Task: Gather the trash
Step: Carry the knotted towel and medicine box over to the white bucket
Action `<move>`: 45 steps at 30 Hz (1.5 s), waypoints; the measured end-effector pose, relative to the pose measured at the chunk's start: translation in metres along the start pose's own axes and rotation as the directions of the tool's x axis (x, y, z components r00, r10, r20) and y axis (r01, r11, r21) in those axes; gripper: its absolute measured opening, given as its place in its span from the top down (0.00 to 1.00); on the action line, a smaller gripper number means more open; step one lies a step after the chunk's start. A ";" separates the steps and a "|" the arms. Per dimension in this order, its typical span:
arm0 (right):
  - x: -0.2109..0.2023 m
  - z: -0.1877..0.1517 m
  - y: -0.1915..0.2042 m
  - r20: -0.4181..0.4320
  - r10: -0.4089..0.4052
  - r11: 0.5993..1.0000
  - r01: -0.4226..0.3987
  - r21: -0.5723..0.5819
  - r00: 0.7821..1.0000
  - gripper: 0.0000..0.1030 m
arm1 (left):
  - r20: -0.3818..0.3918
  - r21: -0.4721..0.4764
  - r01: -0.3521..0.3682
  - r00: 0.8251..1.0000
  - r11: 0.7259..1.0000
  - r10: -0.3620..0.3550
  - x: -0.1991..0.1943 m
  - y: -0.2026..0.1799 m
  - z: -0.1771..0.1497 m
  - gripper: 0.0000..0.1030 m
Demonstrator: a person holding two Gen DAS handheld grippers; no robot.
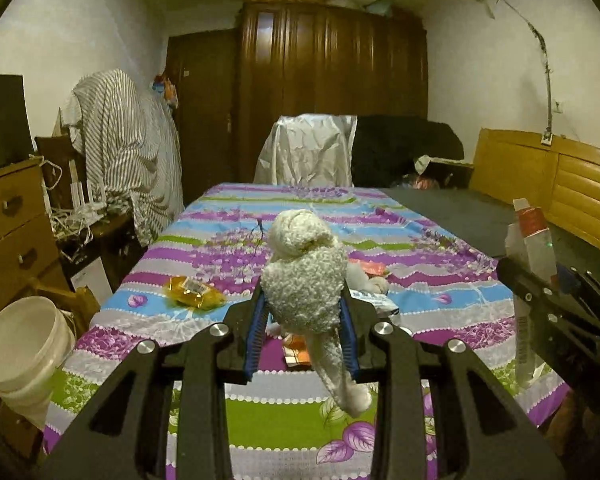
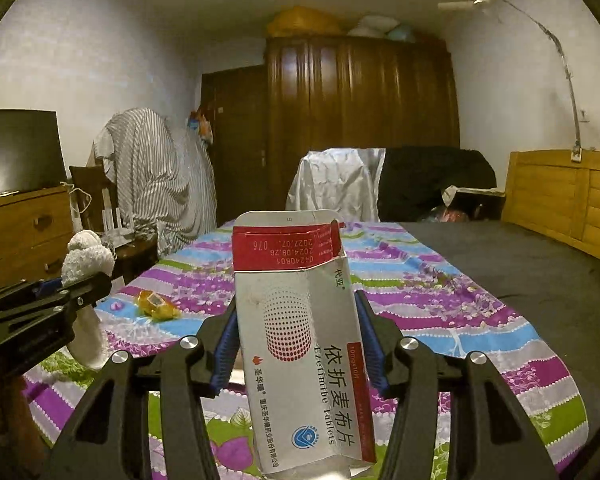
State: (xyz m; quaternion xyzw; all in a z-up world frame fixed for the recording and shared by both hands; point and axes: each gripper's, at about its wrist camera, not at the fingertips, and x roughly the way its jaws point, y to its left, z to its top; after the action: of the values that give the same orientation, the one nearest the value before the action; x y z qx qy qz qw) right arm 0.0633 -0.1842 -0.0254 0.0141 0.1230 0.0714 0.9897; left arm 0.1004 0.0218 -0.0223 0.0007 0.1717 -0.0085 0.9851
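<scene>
My left tool (image 1: 305, 312) clenches a fuzzy sock (image 1: 304, 280); my right tool (image 2: 298, 344) grips a torn pill box (image 2: 300, 340), both held above the bed (image 1: 440, 308). The box could slip from its crushed sides. An orange wrapper (image 1: 192, 291) lies below; the bucket (image 1: 24, 344) stands left.

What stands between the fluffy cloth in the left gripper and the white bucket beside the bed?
Nothing visible does. The left gripper holds the fluffy cloth above the bedspread; the white bucket stands open past the bed's left edge. The yellow wrapper lies flat, farther along.
</scene>
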 end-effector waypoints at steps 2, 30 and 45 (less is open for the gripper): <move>-0.005 -0.001 0.003 0.002 0.000 1.000 0.000 0.000 1.000 0.48 | 0.004 0.001 0.010 1.000 1.000 -0.010 -0.003 -0.001 -0.001 0.71; 0.056 0.061 0.150 -0.036 0.345 0.933 -0.347 -0.094 0.938 0.47 | 0.020 -0.097 -0.248 0.968 0.964 0.251 -0.034 0.143 0.020 0.70; 0.138 0.104 0.399 -0.266 0.624 0.739 -0.666 -0.104 0.735 0.47 | -0.079 -0.193 -0.479 0.878 0.856 0.473 -0.072 0.322 0.026 0.70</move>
State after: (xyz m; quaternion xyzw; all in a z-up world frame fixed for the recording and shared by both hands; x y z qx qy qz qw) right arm 0.1664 0.2292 0.0602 -0.0473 0.2083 0.4240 0.8801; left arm 0.0464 0.3448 0.0257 -0.0590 0.1802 0.2530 0.9487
